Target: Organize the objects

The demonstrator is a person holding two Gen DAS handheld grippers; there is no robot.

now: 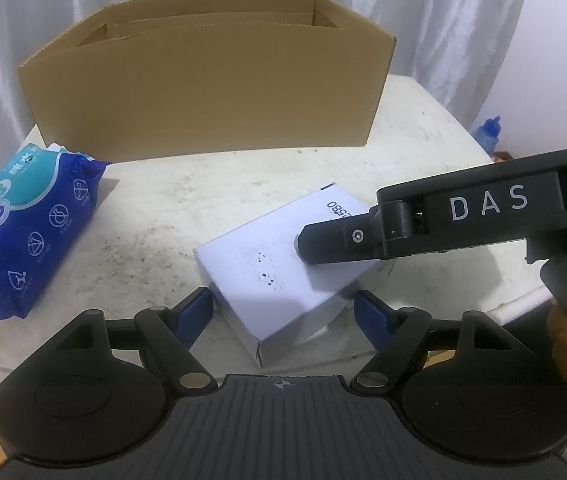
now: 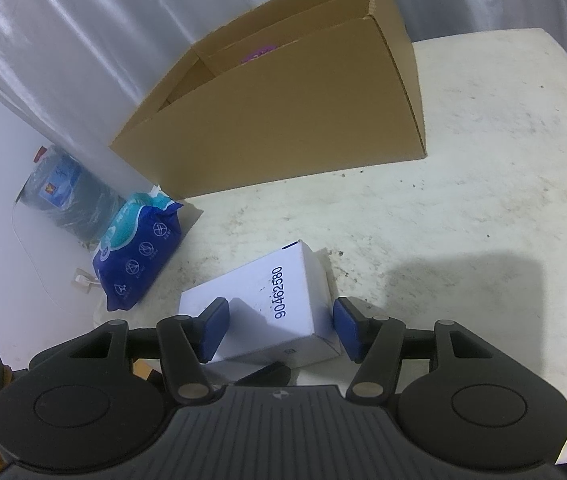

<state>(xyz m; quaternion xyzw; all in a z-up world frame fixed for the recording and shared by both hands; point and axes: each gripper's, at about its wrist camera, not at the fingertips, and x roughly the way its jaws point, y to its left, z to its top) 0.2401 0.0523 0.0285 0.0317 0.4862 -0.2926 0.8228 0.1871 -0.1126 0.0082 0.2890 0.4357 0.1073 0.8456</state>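
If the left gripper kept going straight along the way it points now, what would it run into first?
Most likely the white box: it lies on the table directly ahead, between the open fingers of the left gripper. The right gripper reaches over the box's far side, though depth is hard to judge.

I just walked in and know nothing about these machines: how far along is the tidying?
Done: something purple already sits inside the cardboard box. In hand: both tongs, left and right, straddle the white carton on the table; it is not yet lifted, and whether the pads grip it is unclear. Left: the carton and the blue wipes pack remain outside the box.
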